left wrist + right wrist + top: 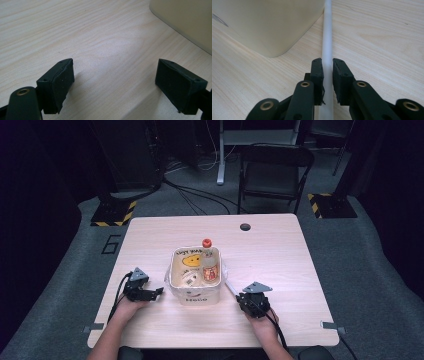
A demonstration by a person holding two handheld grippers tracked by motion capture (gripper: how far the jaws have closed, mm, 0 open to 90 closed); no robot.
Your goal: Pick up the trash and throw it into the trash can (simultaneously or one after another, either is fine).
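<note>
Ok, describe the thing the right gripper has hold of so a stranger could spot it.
Find the cream tub at the middle of the wooden table. Just off its right side lies a thin white stick, pinched at one end by the right gripper. It is the plain slender rod lying outside the tub.

Surface (280, 270): pale wood-grain laminate, smooth, matt with a soft sheen. Tub (194, 296): cream plastic, smooth, semi-matt walls. Bottle (209, 262) inside it: clear glossy plastic with a red cap and a printed label. White stick (327, 37): smooth, matt, looks like plastic. Right hand-held gripper (327, 75): black matt plastic links with brass-coloured metal eyelets; its pads look rubbery, with ragged edges. Left hand-held gripper (115, 85): same matt black finish, pad edges slightly frayed. Floor: grey carpet, rough.
</note>
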